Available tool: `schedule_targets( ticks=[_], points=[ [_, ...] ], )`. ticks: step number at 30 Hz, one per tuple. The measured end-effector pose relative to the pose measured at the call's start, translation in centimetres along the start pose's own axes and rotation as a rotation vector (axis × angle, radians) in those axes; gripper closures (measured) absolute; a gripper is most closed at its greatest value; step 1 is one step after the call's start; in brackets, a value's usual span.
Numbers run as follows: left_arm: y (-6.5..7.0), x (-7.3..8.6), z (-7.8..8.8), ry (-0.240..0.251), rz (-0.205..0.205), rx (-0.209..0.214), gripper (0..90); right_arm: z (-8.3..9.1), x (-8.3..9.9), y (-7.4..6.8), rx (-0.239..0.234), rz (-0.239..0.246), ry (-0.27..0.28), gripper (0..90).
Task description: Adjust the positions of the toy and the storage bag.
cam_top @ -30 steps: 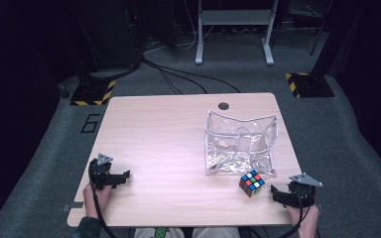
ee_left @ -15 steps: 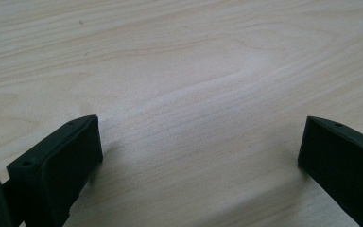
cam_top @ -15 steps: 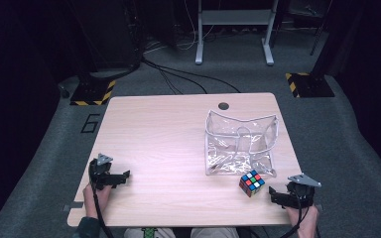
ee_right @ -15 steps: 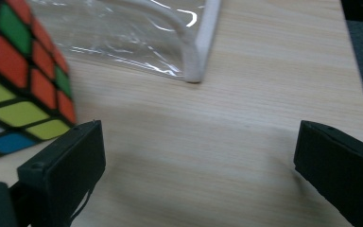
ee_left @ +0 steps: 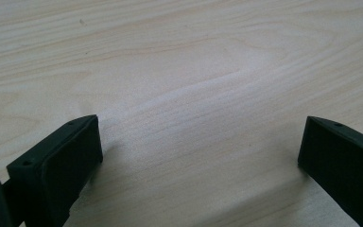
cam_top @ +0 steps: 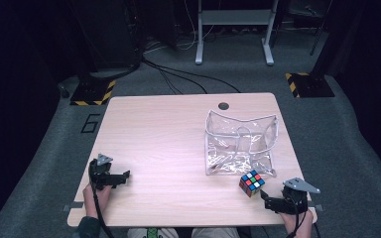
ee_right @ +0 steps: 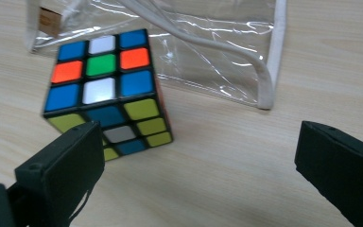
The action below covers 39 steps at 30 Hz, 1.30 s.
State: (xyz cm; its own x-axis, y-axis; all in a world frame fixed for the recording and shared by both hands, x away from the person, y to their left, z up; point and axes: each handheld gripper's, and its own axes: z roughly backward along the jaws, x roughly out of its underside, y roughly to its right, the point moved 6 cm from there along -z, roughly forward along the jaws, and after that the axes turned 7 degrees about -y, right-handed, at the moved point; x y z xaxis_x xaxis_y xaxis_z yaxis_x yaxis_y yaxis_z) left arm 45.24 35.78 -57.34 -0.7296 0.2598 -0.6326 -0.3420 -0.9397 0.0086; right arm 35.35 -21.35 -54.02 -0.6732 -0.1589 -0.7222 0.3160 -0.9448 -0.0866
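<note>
right hand-held gripper [ee_right: 194,179]: jaws wide, holding nothing, have just been opening
cube [ee_right: 106,90]: off-centre, by one jaw
fix: centre the jaws over it, then squeeze flat faces
left hand-held gripper [ee_left: 194,165]: open, empty, on desk [cam_top: 168,134]

One puzzle cube [cam_top: 251,183], one clear bag [cam_top: 240,144], two tools, one table [cam_top: 158,129].

Cube [cam_top: 251,183] before pouch [cam_top: 239,144] on table [cam_top: 163,134]

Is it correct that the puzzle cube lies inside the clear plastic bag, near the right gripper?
Not quite. The puzzle cube lies on the table, outside the clear plastic bag, by its near edge, as the high view shows. It is indeed near the right gripper.
</note>
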Motion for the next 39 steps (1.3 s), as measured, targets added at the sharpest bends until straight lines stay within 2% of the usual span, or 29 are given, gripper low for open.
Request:
schedule_targets(
  ticks=[2,7,13,21,23,24,26,34,39],
  points=[
    [0.0,0.0,0.0,0.0,0.0,0.0,0.2,0.2,-0.1,-0.5,-0.02,0.008,0.005,1.5],
    [0.0,0.0,0.0,0.0,0.0,0.0,0.3,0.1,-0.3,-2.0,-0.035,0.039,0.007,2.7],
    [0.0,0.0,0.0,0.0,0.0,0.0,0.2,-1.1,-0.7,-3.4,-0.059,0.072,-0.01,2.3],
    [0.0,0.0,0.0,0.001,0.001,0.0,0.3,-2.7,-1.1,-4.3,-0.063,0.092,-0.044,0.0],
    [0.0,0.0,0.0,0.0,0.0,0.0,0.3,-2.9,-1.2,-4.5,-0.055,0.097,-0.053,5.2],
    [0.0,0.0,0.0,0.0,0.0,0.0,0.3,-3.0,-1.2,-4.5,-0.062,0.109,-0.044,12.9],
    [0.0,0.0,0.0,0.0,0.0,0.0,0.3,-3.0,-1.2,-4.6,-0.076,0.117,-0.037,17.1],
    [0.0,0.0,0.0,0.0,0.001,-0.002,0.2,-3.2,-1.1,-4.3,-0.064,0.121,-0.024,30.0],
    [0.0,0.0,0.0,0.0,0.001,-0.002,0.2,-3.3,-1.1,-4.5,-0.046,0.131,-0.017,33.1]
  ],
)
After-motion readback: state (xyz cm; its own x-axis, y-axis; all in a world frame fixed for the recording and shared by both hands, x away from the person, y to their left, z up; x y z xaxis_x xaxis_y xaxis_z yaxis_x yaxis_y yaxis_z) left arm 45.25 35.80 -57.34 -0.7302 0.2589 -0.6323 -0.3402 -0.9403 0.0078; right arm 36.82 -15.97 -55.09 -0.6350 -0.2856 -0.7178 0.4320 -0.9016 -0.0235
